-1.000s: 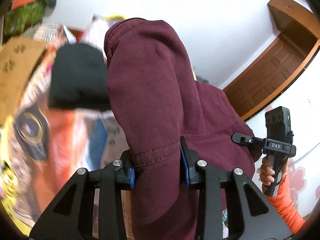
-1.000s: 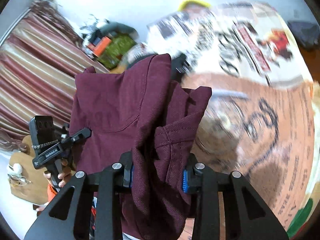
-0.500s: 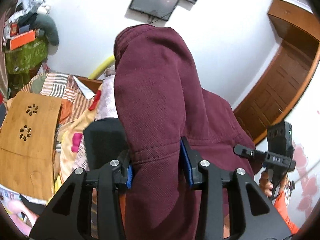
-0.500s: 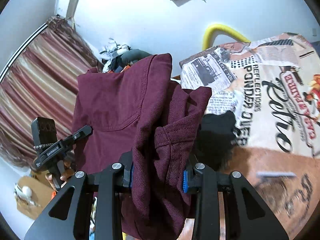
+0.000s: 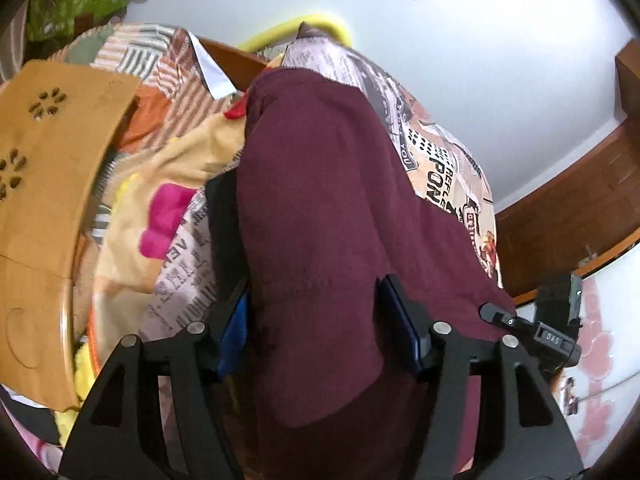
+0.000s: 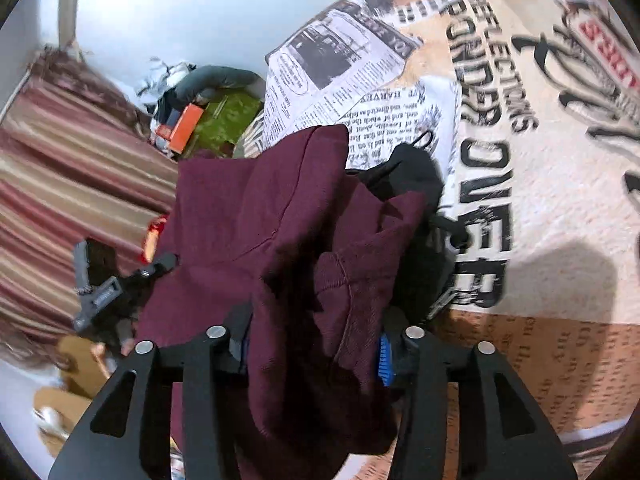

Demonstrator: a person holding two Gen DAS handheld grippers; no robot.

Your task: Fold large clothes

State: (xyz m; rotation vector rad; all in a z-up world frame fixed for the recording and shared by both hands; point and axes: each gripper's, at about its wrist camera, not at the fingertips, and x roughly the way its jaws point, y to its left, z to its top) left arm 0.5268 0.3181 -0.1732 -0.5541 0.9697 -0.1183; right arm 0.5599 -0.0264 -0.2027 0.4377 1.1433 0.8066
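Observation:
A large maroon garment hangs between both grippers above the bed. My left gripper is shut on a thick fold of it. My right gripper is shut on another bunched edge of the maroon garment. The right gripper also shows at the right edge of the left wrist view, and the left gripper shows at the left of the right wrist view. A black garment lies on the bed behind the maroon cloth.
The bed is covered by a newspaper-print sheet and a yellow and pink blanket. A wooden lap table stands at the left. Striped curtains and a cluttered pile are beyond the bed.
Both grippers have tilted down toward the bed with the maroon garment still held. The wall and screen have slid out of view and the bed surface fills more of both views.

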